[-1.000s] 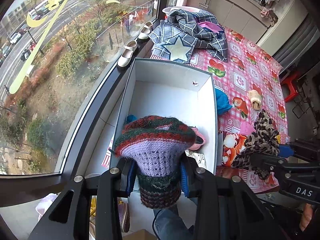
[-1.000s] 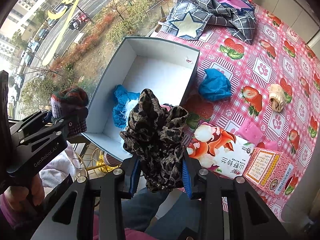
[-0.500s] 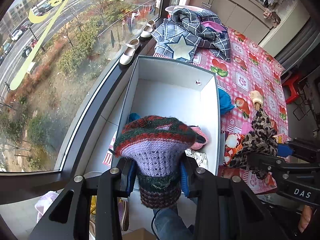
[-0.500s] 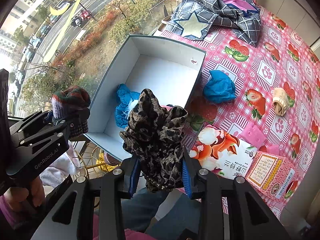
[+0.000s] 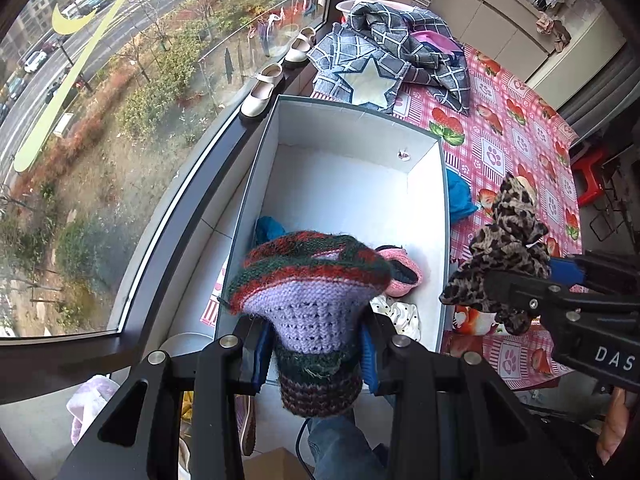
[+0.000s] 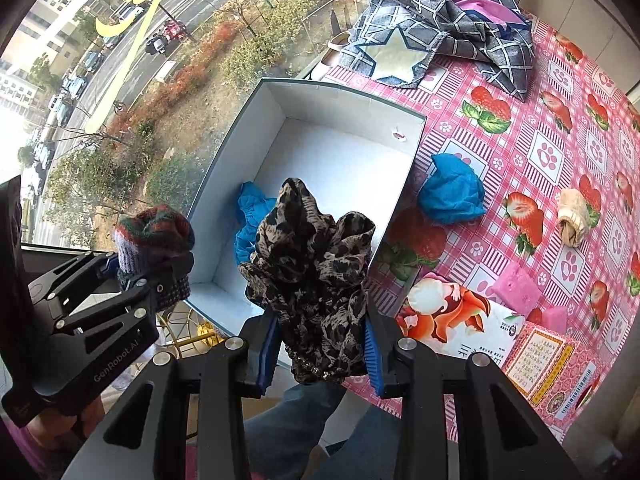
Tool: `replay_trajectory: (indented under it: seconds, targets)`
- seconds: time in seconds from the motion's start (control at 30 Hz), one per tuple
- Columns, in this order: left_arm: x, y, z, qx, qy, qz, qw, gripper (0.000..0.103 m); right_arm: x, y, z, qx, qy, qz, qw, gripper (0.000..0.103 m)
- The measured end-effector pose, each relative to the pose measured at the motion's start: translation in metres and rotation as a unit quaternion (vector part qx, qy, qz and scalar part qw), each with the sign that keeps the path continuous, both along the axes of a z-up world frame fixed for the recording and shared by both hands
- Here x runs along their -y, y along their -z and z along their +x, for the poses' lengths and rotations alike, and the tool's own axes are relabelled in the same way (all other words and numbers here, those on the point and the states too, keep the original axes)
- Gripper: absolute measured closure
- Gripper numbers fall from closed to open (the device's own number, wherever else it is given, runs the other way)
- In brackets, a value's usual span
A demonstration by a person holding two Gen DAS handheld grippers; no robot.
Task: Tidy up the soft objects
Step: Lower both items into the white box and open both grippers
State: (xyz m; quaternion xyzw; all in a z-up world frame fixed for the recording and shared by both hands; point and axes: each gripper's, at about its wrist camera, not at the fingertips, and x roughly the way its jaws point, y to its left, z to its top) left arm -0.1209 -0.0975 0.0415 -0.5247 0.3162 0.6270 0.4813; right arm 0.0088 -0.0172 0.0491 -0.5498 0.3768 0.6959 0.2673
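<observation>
Both grippers loaded above the white cardboard box (image 5: 348, 184)

Left wrist view: left gripper (image 5: 314, 354) clamps the purple-and-red knitted wool hat (image 5: 308, 288); release over bare floor. Right wrist view: right gripper (image 6: 320, 354) pinches the leopard-print fabric bundle (image 6: 312, 264); lower first, clear of the rim.

Striped knit hat (image 5: 312, 304) and leopard-print cloth (image 6: 316, 264) – both bunched, held above the open box (image 6: 256, 116).

strawberry-print table (image 6: 520, 128): white box (image 6: 352, 98), plaid cloth (image 6: 460, 28).

Box (image 5: 428, 216) near end hidden behind knit hat (image 5: 308, 292); blue cloth (image 5: 270, 229) and polka-dot cloth (image 5: 402, 314) only partly visible.
</observation>
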Motion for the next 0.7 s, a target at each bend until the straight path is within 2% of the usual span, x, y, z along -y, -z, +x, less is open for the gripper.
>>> replay_trajectory:
  seconds: [0.3,0.7]
  targets:
    - [-0.024,0.012,0.003,0.001,0.002,-0.016,0.9999,0.064,-0.023,0.007,-0.019,0.003,0.003,-0.003,1.000,0.067]
    - [-0.051,0.034,-0.001,0.011,-0.002,-0.039,0.9992,0.064,-0.053,0.024,-0.026,-0.003,0.040,-0.034,0.999,0.067]
